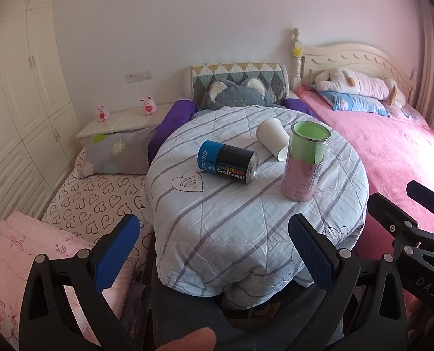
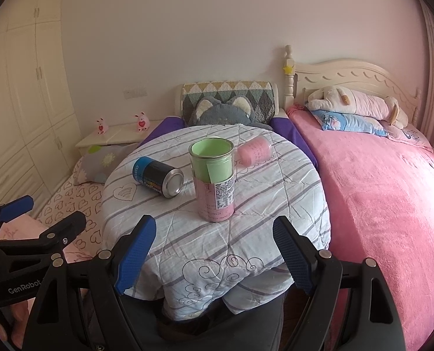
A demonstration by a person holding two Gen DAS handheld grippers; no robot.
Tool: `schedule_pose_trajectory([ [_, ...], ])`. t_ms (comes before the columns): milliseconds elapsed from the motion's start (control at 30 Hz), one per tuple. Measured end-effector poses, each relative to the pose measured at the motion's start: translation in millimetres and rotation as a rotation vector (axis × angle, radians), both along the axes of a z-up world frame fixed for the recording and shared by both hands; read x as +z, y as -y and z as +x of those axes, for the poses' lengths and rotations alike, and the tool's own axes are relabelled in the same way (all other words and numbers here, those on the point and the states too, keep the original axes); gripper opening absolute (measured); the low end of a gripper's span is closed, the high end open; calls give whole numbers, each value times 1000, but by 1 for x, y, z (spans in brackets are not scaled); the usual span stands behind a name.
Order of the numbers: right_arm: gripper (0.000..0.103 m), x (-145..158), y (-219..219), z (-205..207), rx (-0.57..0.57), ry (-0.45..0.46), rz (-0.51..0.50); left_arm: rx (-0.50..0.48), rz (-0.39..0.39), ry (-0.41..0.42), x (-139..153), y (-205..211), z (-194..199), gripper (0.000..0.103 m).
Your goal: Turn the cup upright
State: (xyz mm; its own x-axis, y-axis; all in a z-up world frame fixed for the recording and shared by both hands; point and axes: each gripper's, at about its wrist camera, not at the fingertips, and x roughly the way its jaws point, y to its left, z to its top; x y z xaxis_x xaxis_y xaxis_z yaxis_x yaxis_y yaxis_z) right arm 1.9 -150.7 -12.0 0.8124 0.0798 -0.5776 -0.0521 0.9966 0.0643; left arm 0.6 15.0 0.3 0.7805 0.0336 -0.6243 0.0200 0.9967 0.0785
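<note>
Cup: our white paper cup (image 1: 272, 139) lies on its side at the desk's (image 1: 246, 219) far edge, behind the upright pink canister (image 1: 304, 161).
Axis: rim points near-right, base away.
Jaws: left gripper (image 1: 217, 248) and right gripper (image 2: 214, 251) both gape wide, holding nothing.
Nearer: we cannot tell; the left has the clearer line.

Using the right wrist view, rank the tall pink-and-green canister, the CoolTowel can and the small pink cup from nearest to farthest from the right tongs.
1. Tall pink-and-green canister: upright, just ahead of the right tongs.
2. CoolTowel can: on its side, left of the canister.
3. Small pink cup: on its side, behind and right, toward the table's far edge.
</note>
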Motion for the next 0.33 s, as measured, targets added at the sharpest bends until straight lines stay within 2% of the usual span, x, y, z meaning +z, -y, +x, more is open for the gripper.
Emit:
schedule_pose_trajectory([
  [333, 83, -2, 2, 0, 5, -9, 4, -6, -8, 0, 3, -3, -2, 103],
])
